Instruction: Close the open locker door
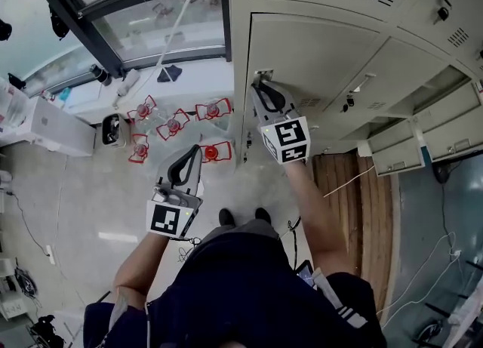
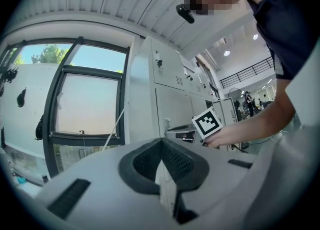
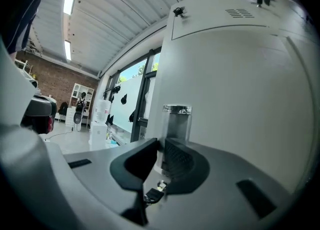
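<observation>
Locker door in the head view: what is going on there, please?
A person stands in front of grey lockers with a hand-held gripper in each hand. The right hand-held gripper has its jaws closed on the metal latch tab at the edge of the locker door. The left hand-held gripper is shut, holds nothing and is clear of the lockers. It is unclear whether the door is fully closed.

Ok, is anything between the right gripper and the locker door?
Nothing visible. The right gripper is at the locker door, its fingers closed on the metal latch tab at the door's edge. The left gripper hangs apart, shut and empty.
</observation>
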`<state>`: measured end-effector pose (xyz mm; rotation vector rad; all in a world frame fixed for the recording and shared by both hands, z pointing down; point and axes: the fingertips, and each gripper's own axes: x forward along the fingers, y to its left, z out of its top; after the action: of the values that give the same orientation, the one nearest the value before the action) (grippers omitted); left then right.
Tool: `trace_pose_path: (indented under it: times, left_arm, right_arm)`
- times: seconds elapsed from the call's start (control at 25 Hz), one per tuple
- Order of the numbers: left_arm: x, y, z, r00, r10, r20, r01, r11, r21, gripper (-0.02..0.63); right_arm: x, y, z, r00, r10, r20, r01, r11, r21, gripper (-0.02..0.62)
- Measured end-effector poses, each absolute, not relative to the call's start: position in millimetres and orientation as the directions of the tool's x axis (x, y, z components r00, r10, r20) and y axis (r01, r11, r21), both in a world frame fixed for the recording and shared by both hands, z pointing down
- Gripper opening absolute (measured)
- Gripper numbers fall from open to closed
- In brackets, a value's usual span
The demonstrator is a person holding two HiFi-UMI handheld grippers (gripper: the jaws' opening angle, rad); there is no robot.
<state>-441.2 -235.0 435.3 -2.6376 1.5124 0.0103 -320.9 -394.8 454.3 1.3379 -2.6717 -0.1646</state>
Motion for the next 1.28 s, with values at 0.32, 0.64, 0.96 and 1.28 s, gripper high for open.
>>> trace_pose_path:
  times: [0.32,0.64,0.96,1.28]
  left_arm:
    - [-436,-241,438,0.52,-0.852,-0.055,-0.853,-0.517,-0.071,0.004]
    - [-430,-250,435,0.488,-0.871,-0.059,-0.873,-0.485,-0.058,0.003]
    - [-435,-253,435,0.474,-0.879,-0.054,-0.88,-0.472,-0.053,0.005]
    - [-439,-258,439,0.474,-0.88,-0.037,-0.88,-0.471,-0.057,0.005]
  right_arm:
    - [-321,-399,454,-0.547,-0.833,0.081,-0.809,0.551,0.207,0.04]
    - [-321,-405,456,-0.536,-0.838,0.1,-0.813,0.545,0.207,0.04]
    - [-321,-411,456,-0.528,-0.843,0.104,-0.821,0.537,0.192,0.04]
    - [-321,-411,455,-0.497,-0.861,0.11,-0.827,0.508,0.24,0.049]
